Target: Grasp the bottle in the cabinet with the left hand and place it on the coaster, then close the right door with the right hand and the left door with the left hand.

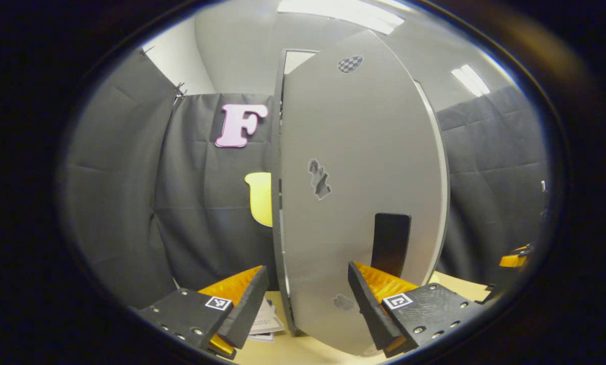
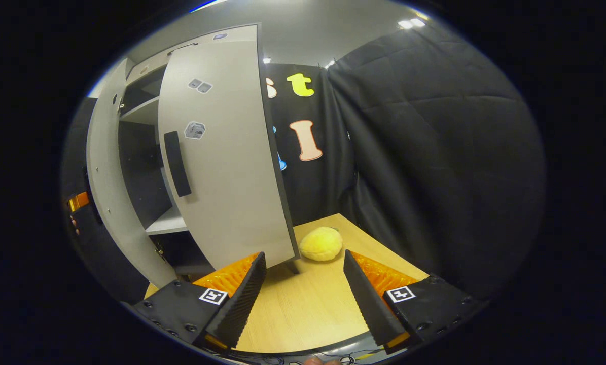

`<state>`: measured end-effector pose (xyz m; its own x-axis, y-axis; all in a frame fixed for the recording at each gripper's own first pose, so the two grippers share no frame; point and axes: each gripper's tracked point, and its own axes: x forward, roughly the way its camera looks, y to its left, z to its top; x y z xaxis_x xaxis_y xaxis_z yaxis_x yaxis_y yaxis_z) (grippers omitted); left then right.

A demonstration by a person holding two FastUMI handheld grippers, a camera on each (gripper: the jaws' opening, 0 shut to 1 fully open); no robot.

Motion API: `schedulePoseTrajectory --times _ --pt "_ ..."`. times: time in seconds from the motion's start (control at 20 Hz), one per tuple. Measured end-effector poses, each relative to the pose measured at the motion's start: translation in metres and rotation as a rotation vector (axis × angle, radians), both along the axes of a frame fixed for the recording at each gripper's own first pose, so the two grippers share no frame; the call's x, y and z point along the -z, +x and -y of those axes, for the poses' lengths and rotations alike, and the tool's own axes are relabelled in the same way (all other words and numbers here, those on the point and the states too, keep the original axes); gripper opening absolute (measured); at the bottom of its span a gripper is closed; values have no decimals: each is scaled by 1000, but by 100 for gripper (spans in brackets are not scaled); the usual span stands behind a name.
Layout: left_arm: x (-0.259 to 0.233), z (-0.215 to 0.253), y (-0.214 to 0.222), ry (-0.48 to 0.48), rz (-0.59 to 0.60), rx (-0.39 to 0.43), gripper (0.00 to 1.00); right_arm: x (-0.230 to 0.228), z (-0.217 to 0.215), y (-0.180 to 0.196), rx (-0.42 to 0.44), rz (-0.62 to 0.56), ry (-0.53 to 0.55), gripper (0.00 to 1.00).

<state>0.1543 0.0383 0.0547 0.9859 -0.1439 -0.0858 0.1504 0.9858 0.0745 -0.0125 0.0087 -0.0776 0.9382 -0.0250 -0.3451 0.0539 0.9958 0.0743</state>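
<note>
Wooden table [image 2: 303, 304]; black cloth wall [image 2: 434, 152]

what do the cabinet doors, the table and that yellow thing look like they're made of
Cabinet door: probably laminated board, matte grey face, dark edge, black handle.
Table: pale wood or wood-look laminate, faint grain, smooth.
Yellow thing: looks like soft plush or foam, with a fuzzy, rounded surface; exact material unclear.
</note>
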Motion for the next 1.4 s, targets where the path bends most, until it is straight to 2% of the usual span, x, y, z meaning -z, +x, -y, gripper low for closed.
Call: schedulePoseTrajectory --times 0.25,0.35,0.4,0.65,0.9,1.15,1.25,1.3,1.4 --pt "3 47 6 -98 -22 74 99 -4 22 1 11 -9 -1 98" --pt "3 48 -2 -93 -25 55 86 -5 27 5 -2 -18 1 98" --pt "5 48 -8 -88 -27 39 86 -3 28 9 -13 -29 5 98" --pt "11 48 -40 -90 -49 -63 99 -14 41 31 -95 -35 -5 98" --pt "1 43 -84 -86 -45 -202 99 -29 40 61 -212 8 21 98" --pt "-25 42 -138 -20 33 -327 99 -36 25 82 -351 43 24 98" --pt "-37 44 -155 -2 76 -354 92 -44 21 86 -370 75 8 98" --pt "-44 47 -162 -2 99 -357 92 -49 19 86 -374 90 -3 98" --pt "-52 50 -171 -29 145 -353 85 -63 18 87 -360 130 -28 98"
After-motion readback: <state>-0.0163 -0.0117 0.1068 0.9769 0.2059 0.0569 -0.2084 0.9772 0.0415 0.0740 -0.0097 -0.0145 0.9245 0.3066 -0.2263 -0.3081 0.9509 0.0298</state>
